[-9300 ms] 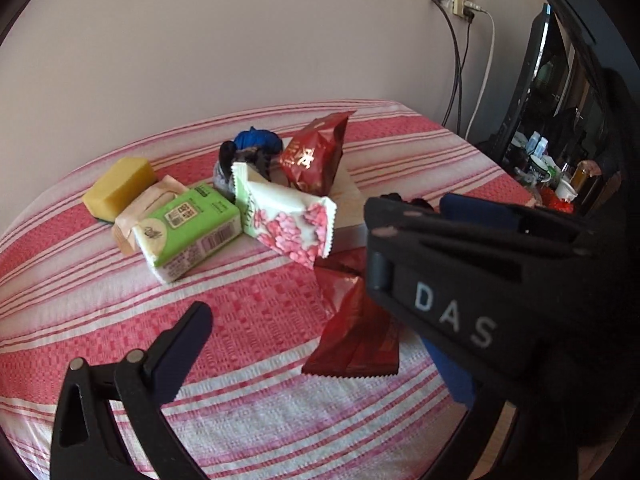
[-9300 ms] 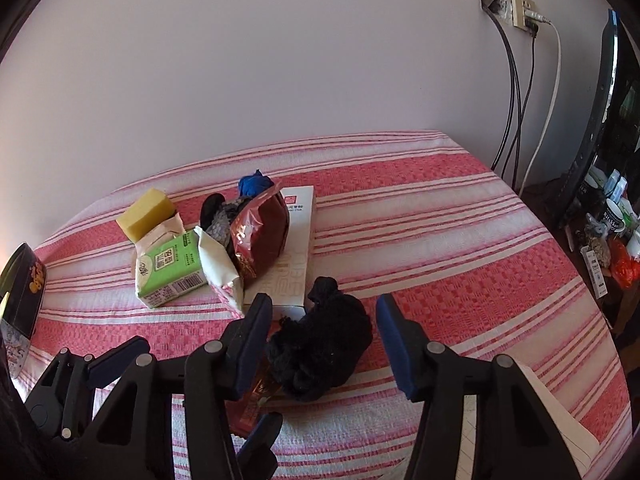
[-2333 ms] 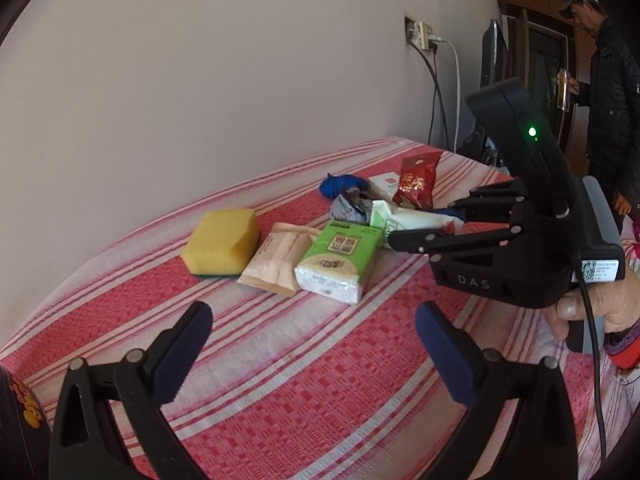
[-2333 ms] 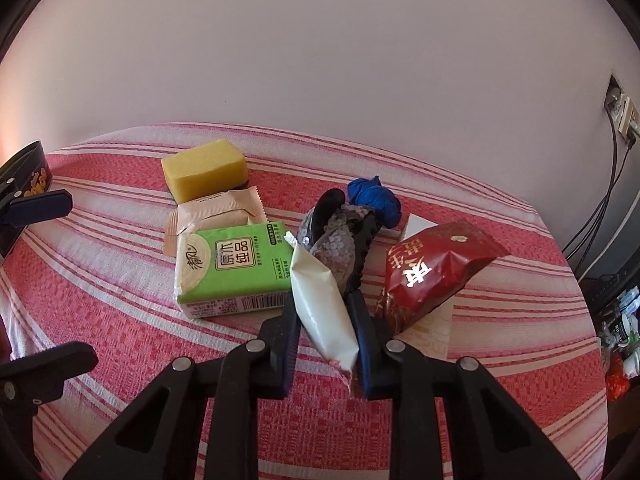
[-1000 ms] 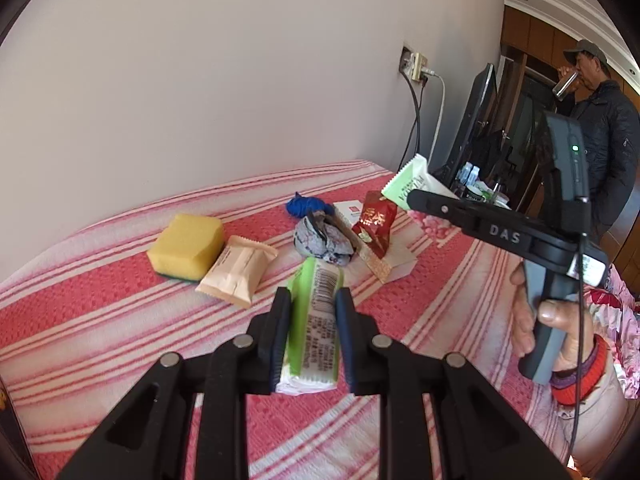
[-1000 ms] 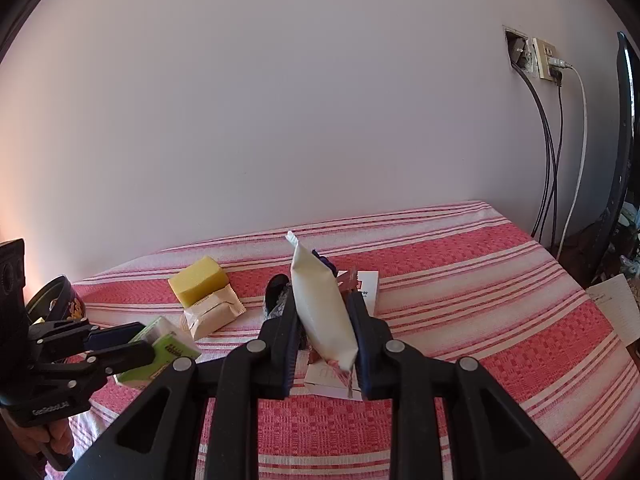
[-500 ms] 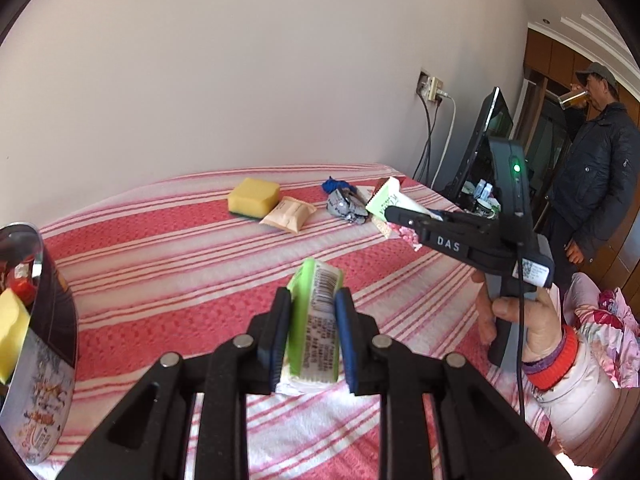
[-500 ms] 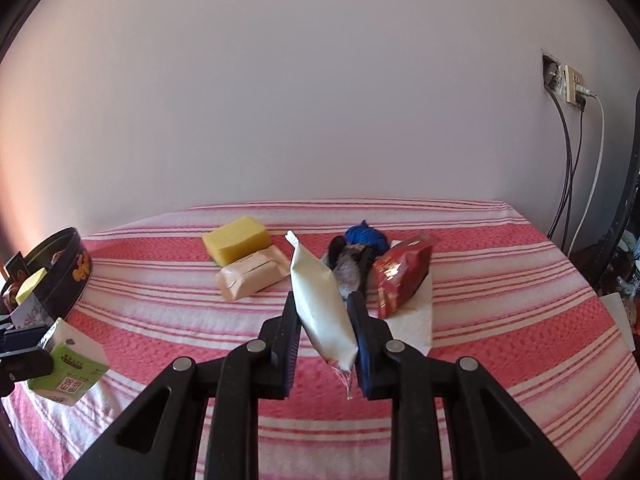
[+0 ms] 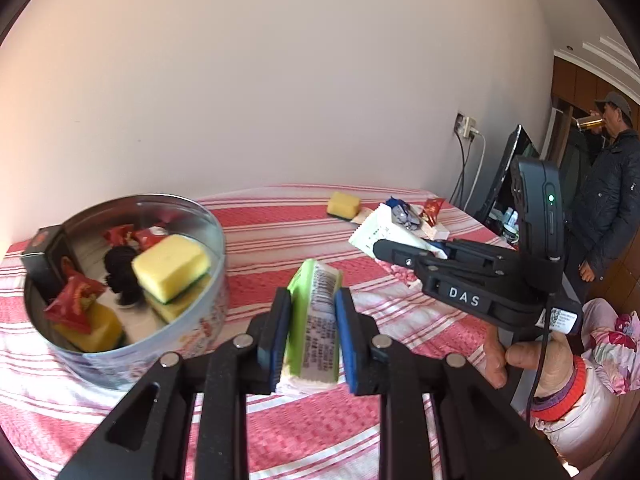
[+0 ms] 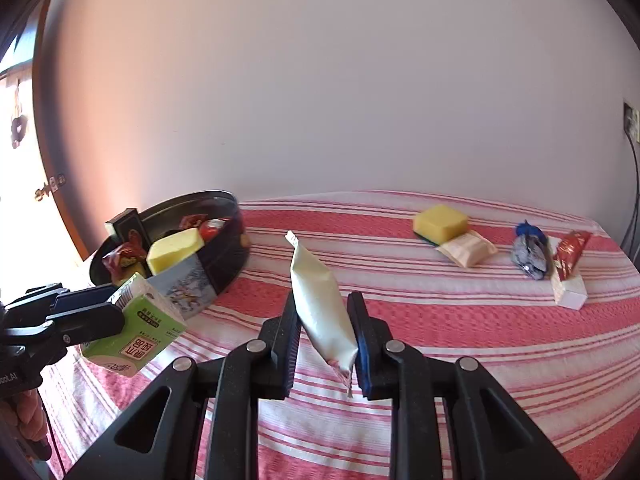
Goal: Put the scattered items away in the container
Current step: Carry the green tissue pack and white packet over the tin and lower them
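Tin (image 9: 192,322) sits at the near left of the striped cloth (image 10: 440,320), already holding sponges and red packets. My left gripper (image 9: 310,320) is clamped on the green tissue pack (image 9: 316,320), hanging just right of the tin. My right gripper (image 10: 324,344) pinches the white packet (image 10: 320,312), further right of the tin. Well beyond it lie a yellow sponge (image 10: 440,222) and a tan packet (image 10: 466,248).
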Motion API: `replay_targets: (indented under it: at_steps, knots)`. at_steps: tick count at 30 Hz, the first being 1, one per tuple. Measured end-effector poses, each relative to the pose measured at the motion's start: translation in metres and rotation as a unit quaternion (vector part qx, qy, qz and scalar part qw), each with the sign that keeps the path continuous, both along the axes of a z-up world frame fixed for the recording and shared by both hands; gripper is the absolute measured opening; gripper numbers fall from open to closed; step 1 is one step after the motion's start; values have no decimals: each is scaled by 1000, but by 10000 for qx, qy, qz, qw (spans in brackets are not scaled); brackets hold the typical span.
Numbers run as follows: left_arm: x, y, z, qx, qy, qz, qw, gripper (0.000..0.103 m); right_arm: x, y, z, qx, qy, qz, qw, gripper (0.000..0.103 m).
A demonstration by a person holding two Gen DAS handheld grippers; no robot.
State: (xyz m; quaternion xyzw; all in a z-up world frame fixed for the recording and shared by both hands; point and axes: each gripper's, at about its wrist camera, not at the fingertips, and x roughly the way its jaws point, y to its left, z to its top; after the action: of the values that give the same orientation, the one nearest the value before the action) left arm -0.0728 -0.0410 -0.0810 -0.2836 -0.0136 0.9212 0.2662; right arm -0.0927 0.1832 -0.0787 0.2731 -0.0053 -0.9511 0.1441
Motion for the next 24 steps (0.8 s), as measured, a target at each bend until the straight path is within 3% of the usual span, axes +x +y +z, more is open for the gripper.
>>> replay_targets:
  at_steps: [7, 14, 17, 20, 21, 23, 24]
  knots:
    - [-2, -79, 17, -136, 382, 806, 9959, 21, -10, -103, 25, -169, 204, 866, 9959, 26]
    - [-63, -119, 17, -256, 417, 1268, 9907, 21, -67, -170, 25, -284, 36, 1037, 9942, 26]
    - [-76, -120, 10, -175, 286, 1198, 9922, 21, -94, -182, 13, -328, -275, 971, 9944, 26]
    - [-63, -112, 5, -193, 324, 758, 9964, 22, -91, -178, 8, -385, -311, 998, 9938, 26]
    - [-56, -108, 3, -246, 333, 591, 9974, 25, -86, -175, 10, -295, -205, 959, 9947, 26]
    - [-34, -99, -1, -394, 396, 354, 9978, 52, -74, -168, 15, -135, 18, 845, 9963, 26]
    - [-23, -94, -4, -520, 449, 322, 9971, 59, -70, -164, 18, -137, 93, 803, 9966, 26]
